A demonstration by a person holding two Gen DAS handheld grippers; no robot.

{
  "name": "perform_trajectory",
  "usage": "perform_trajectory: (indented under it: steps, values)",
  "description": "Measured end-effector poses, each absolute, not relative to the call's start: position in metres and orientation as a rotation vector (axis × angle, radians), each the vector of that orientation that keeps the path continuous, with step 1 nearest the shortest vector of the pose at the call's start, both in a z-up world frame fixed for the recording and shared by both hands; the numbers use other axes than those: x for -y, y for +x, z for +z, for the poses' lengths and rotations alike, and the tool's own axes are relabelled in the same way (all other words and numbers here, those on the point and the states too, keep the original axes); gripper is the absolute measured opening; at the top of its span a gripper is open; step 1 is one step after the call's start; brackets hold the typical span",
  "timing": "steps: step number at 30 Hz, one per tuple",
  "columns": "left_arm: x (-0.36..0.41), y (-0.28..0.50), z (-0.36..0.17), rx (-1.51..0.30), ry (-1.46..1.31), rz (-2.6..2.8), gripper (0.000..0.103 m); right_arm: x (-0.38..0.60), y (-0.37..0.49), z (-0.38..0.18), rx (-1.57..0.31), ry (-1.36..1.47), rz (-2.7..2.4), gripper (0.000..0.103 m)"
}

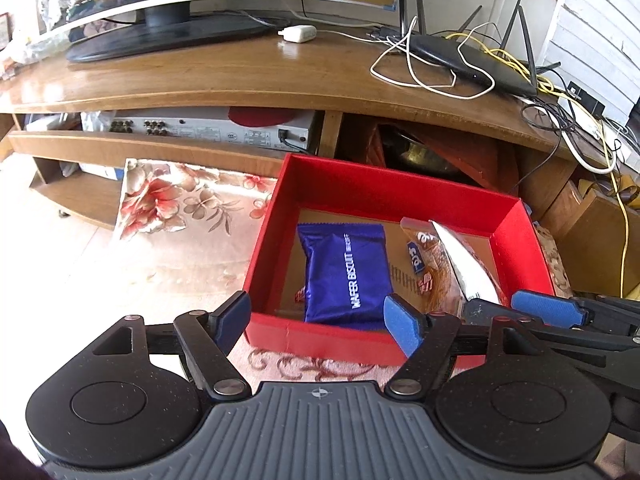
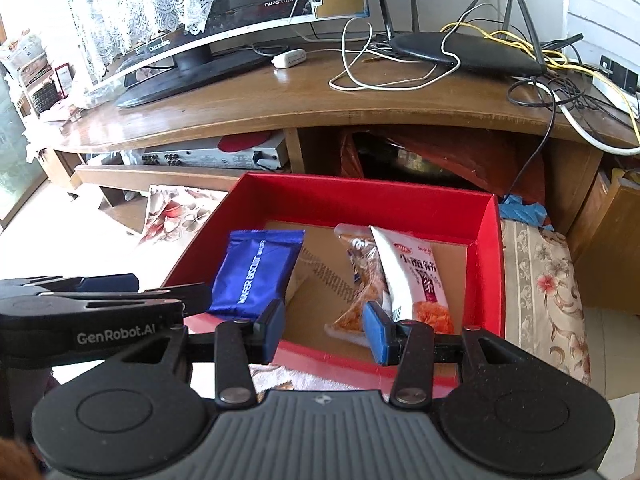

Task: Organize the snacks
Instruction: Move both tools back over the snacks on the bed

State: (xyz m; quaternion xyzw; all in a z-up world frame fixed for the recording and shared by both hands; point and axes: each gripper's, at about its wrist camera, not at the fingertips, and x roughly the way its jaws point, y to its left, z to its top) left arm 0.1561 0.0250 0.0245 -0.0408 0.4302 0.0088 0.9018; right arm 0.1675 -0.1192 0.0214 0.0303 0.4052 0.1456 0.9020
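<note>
A red open box (image 1: pixel 392 196) (image 2: pixel 360 188) sits on a floral cloth in front of a wooden TV stand. Inside it lie a blue wafer biscuit pack (image 1: pixel 344 272) (image 2: pixel 256 272), a clear packet of brown snack (image 1: pixel 432 264) (image 2: pixel 360 272) and a white snack packet (image 1: pixel 464 264) (image 2: pixel 412 276) leaning on it. My left gripper (image 1: pixel 318 320) hovers over the box's near left wall, jaws wide apart and empty. My right gripper (image 2: pixel 325 330) hangs over the near wall by the white packet, its pads a narrower gap apart with nothing between them.
The wooden TV stand (image 1: pixel 248 76) carries a monitor (image 1: pixel 168 20), a router (image 1: pixel 472 60) and tangled cables. A silver audio unit (image 1: pixel 208 128) sits on its shelf. The floral cloth (image 2: pixel 548 288) extends right of the box; a patterned mat (image 1: pixel 180 200) lies to its left.
</note>
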Motion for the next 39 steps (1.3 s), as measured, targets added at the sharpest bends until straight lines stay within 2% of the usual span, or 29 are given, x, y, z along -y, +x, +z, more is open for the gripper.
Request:
perform_trajectory:
  steps: [25, 28, 39]
  values:
    - [-0.047, 0.085, 0.006, -0.966, -0.100, 0.017, 0.081, 0.094, 0.114, -0.018, -0.990, -0.007, 0.373, 0.044]
    - [-0.053, 0.078, 0.002, -0.984, -0.127, 0.011, 0.085, 0.084, 0.110, -0.026, -1.018, -0.021, 0.417, 0.048]
    - [-0.090, 0.055, -0.006, -1.023, -0.228, 0.068, 0.085, 0.043, 0.104, -0.057, -1.100, -0.149, 0.489, 0.051]
